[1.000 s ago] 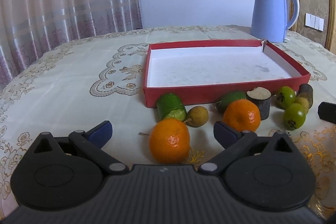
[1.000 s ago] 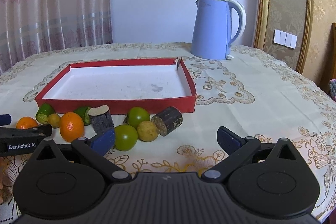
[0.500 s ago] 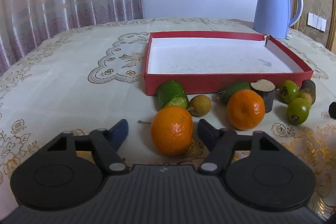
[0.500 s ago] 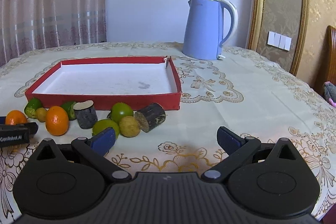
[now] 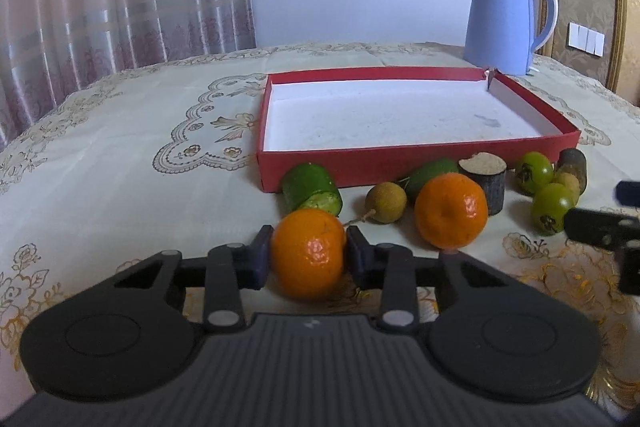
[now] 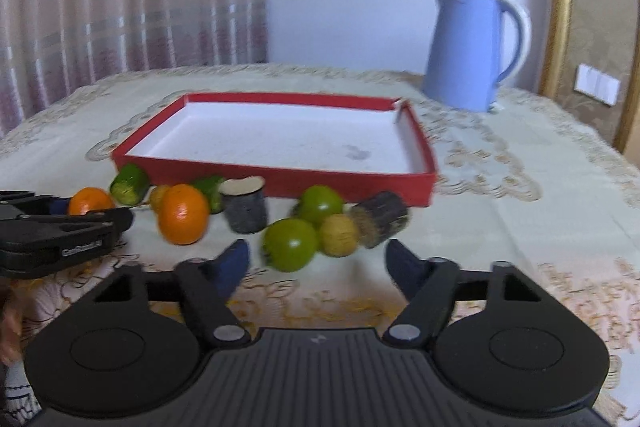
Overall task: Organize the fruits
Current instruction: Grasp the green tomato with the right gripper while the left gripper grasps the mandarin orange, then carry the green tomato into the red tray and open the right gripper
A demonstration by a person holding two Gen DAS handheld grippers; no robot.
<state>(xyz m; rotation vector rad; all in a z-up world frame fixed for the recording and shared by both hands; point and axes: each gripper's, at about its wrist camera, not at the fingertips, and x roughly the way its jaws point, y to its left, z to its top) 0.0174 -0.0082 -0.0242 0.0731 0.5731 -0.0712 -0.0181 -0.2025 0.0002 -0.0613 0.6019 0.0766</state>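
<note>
My left gripper (image 5: pixel 307 257) is shut on an orange (image 5: pixel 307 253) that rests on the tablecloth in front of the red tray (image 5: pixel 416 151); the orange also shows in the right wrist view (image 6: pixel 90 201). A second orange (image 5: pixel 451 215), a cut green piece (image 5: pixel 313 189), a small brown fruit (image 5: pixel 386 202), a dark cylinder (image 5: pixel 484 179) and green fruits (image 5: pixel 554 207) lie along the tray's front wall. My right gripper (image 6: pixel 318 263) is open and empty, just short of a green fruit (image 6: pixel 290 243) and a yellow-brown fruit (image 6: pixel 338 235).
A blue kettle (image 5: pixel 500 23) stands behind the tray's far right corner. The tray's white floor holds nothing. A curtain hangs behind the table on the left. My left gripper's body (image 6: pixel 56 231) lies left of the right gripper.
My left gripper moved forward and closed its fingers on the near orange. My right gripper moved forward and left toward the green fruits, with its fingers narrowed but still open.
</note>
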